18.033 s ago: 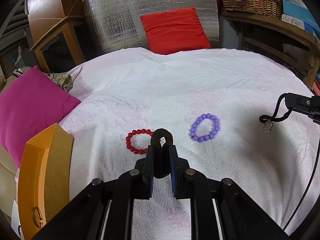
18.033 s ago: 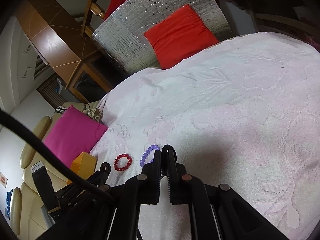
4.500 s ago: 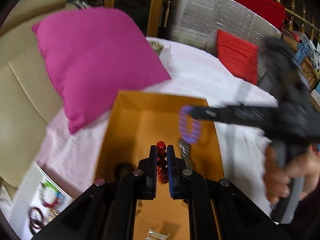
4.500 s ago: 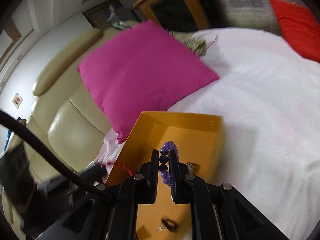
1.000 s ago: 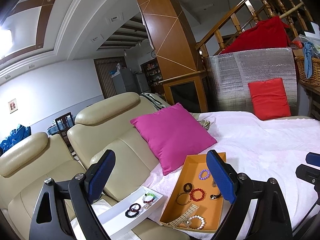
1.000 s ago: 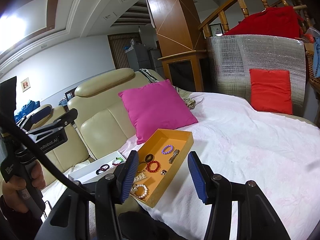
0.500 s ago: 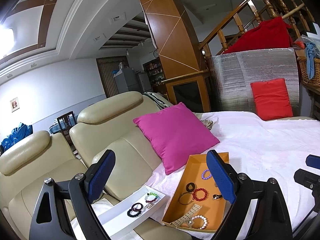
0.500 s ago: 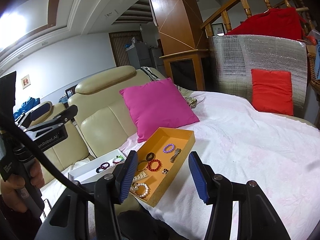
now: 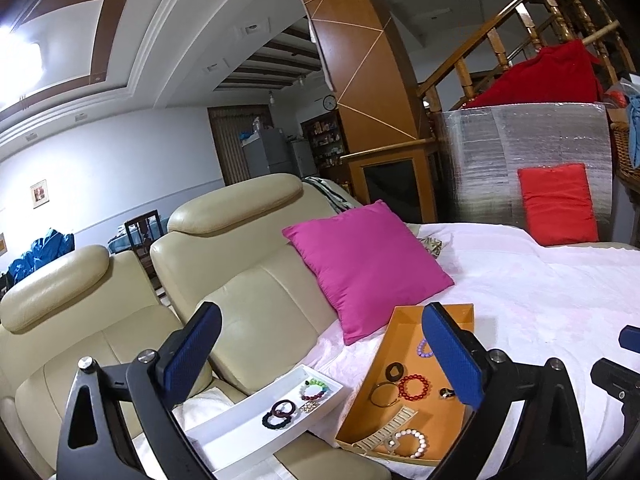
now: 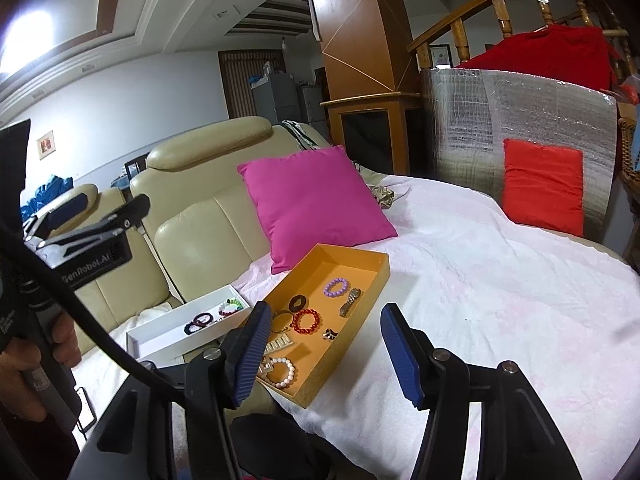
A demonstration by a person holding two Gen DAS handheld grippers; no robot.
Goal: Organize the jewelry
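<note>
Both my tongs are spread wide w/ nothing between the pads — left gripper (image 9: 320,354) and right gripper (image 10: 326,350) held up and back from the work, well apart from any jewelry.

Jewelry sits in the shallow orange cardboard tray (image 10: 380,270) on the white bedspread (image 10: 500,280): purple bead bracelet (image 10: 335,286), red bead bracelet (image 10: 306,321), dark brown ring-shaped bangle (image 10: 297,303), white pearl bracelet (image 10: 281,372), metal watch-band piece (image 10: 350,296), plus a few small bits I can't make out. Narrow white tray (image 10: 168,330) next to it on the cream leather sofa (image 10: 192,232) holds a dark bracelet pair (image 10: 199,319) and a green-red bead bracelet (image 10: 230,306).

Looks about done imo, nothing loose on the bedspread that I can see.

Risks from here:
- orange tray's near end seems to sit at the bedspread edge — a nudge from my right gripper coming down could tip it and spill everything
- white tray rests on soft cushion, prob wobbly; a push on one end could flip it
- items lie close together, esp. red bracelet by the bangle, so a wide grab may snag 2 at once
- beads are round and slick, could roll out of a shallow pinch — need to close across the strand
</note>
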